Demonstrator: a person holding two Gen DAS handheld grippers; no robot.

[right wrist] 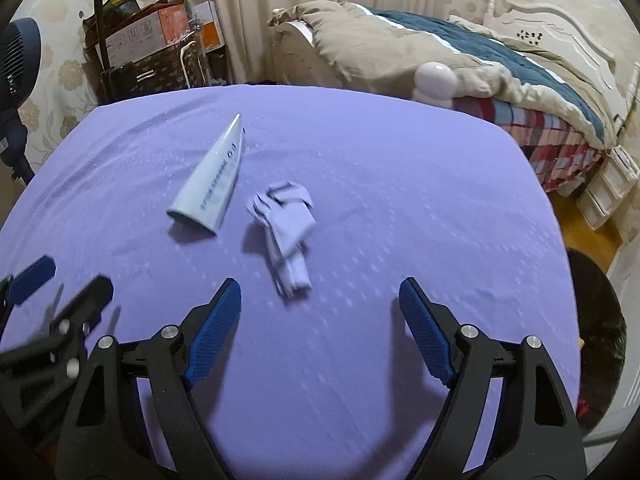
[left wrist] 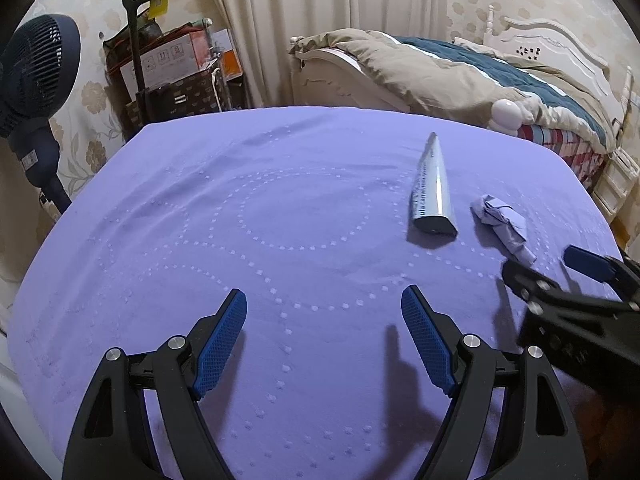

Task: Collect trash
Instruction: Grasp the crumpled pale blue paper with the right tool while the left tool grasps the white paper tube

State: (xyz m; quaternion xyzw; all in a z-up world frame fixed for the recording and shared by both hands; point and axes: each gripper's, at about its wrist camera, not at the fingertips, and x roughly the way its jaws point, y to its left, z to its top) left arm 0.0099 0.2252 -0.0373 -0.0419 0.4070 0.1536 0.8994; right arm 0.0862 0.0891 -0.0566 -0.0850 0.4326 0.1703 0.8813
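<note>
Left gripper (left wrist: pixel 324 300) is hovering over the purple quilted tablecloth (left wrist: pixel 200 240), jaws spread wide, holding nothing. Right gripper (right wrist: pixel 320 292) is hovering likewise, jaws wide and empty. Silver-blue flattened toothpaste tube (right wrist: pixel 210 184) is lying on the cloth just beside the crumpled pale-lilac paper wad (right wrist: pixel 286 224), apart from it. Wad is sitting just ahead of the right gripper's fingertips, not touching

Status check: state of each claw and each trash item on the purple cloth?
left claw: open, empty, above the cloth
right claw: open, empty, crumpled paper just ahead
tube: lying flat, squeezed, untouched
crumpled paper: wadded, lying loose beside the tube
purple cloth: spread flat
</note>
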